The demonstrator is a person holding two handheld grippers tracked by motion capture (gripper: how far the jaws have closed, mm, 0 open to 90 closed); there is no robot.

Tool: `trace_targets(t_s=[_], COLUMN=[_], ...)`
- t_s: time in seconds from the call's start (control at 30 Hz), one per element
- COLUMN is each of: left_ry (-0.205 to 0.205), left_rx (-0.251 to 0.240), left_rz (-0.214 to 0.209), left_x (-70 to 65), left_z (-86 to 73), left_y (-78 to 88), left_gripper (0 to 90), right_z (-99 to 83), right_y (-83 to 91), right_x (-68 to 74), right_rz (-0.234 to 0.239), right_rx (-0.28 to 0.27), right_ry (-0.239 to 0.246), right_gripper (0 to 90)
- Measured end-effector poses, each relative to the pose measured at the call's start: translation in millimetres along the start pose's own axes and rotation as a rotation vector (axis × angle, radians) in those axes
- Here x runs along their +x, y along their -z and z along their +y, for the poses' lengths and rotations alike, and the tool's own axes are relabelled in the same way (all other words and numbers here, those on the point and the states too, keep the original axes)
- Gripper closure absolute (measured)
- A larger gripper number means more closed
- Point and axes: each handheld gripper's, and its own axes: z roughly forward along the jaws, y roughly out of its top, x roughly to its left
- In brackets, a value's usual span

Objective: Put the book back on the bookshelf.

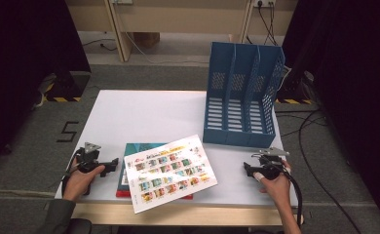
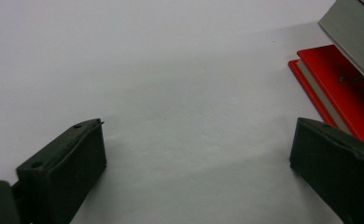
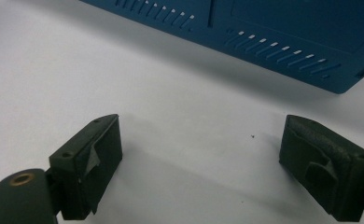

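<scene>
A white booklet (image 1: 170,172) printed with rows of small colourful pictures lies askew on a teal book (image 1: 140,147) and a red book (image 1: 121,193) near the table's front edge. My left gripper (image 1: 109,165) rests on the table just left of this stack, open, with nothing between its fingers. In the left gripper view (image 2: 196,140) the red book (image 2: 343,88) lies to the right, under the booklet's grey edge (image 2: 357,32). My right gripper (image 1: 249,169) sits open and empty at the front right, pointing left. In its own view (image 3: 199,135) it stands near the file rack's blue base (image 3: 273,32).
A blue three-slot file rack (image 1: 241,95) stands upright at the back right of the white table (image 1: 144,112). Cables (image 1: 307,126) trail on the floor to the right. Dark curtains hang on both sides. Bare tabletop stretches behind the books and between the two grippers.
</scene>
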Motion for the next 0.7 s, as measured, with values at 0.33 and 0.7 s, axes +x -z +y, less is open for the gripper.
trace_targets(t_s=[0.33,0.7], left_ry=[-0.001,0.006], left_rx=[-0.002,-0.11], left_rz=[-0.001,-0.016], left_x=[0.0,-11.2], left_z=[0.0,5.1], left_y=[0.3,31.1], left_gripper=[2.6,14.6], right_z=[1.0,10.6], right_y=[1.0,19.9], right_x=[0.8,11.4], right_rz=[-0.002,0.086], right_rx=[0.005,-0.071], right_ry=[-0.006,0.006], right_gripper=[15.2,20.1])
